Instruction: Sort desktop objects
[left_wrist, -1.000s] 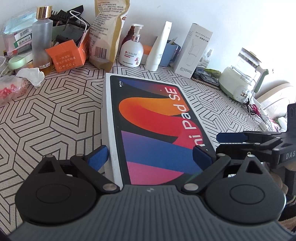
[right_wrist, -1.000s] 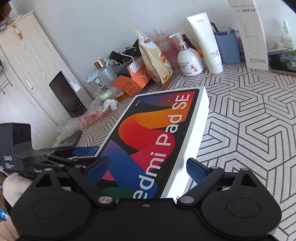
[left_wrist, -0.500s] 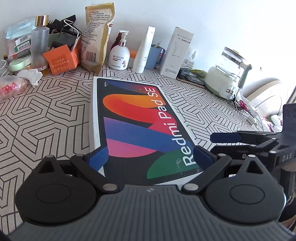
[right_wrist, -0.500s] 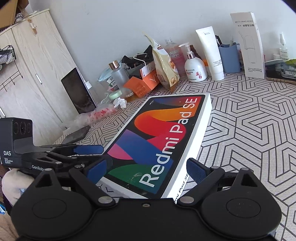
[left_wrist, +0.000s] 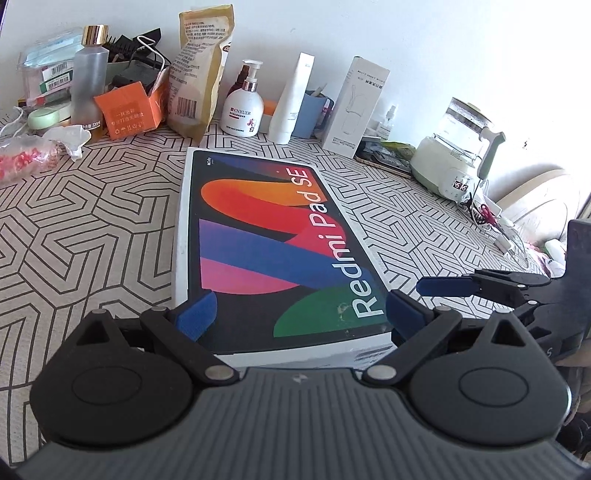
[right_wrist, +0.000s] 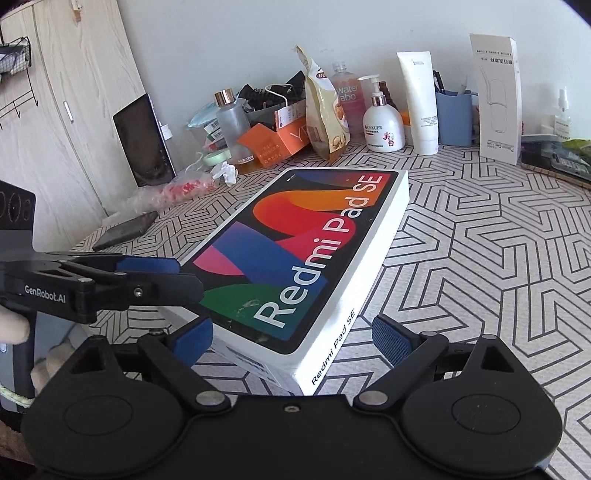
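A large flat Redmi Pad SE box (left_wrist: 273, 243) with a colourful lid lies on the patterned table; it also shows in the right wrist view (right_wrist: 306, 254). My left gripper (left_wrist: 299, 312) is open, its blue pads either side of the box's near end, apart from it. My right gripper (right_wrist: 291, 336) is open around the box's near right corner, not touching. Each gripper shows in the other's view, the right gripper (left_wrist: 480, 284) beside the box and the left gripper (right_wrist: 122, 280) at its left.
Clutter lines the back wall: an orange carton (left_wrist: 129, 110), a frosted bottle (left_wrist: 88, 74), a brown bag (left_wrist: 199, 70), a white pump bottle (left_wrist: 243, 107), a white tube (left_wrist: 291, 99), a tall white box (left_wrist: 354, 107). A kettle (left_wrist: 454, 147) stands right. A dark tablet (right_wrist: 144, 144) and a phone (right_wrist: 125, 236) sit left.
Both grippers have drawn back toward the near edge, so more of the box lid now shows. The box lies flat and still. Both stay open.
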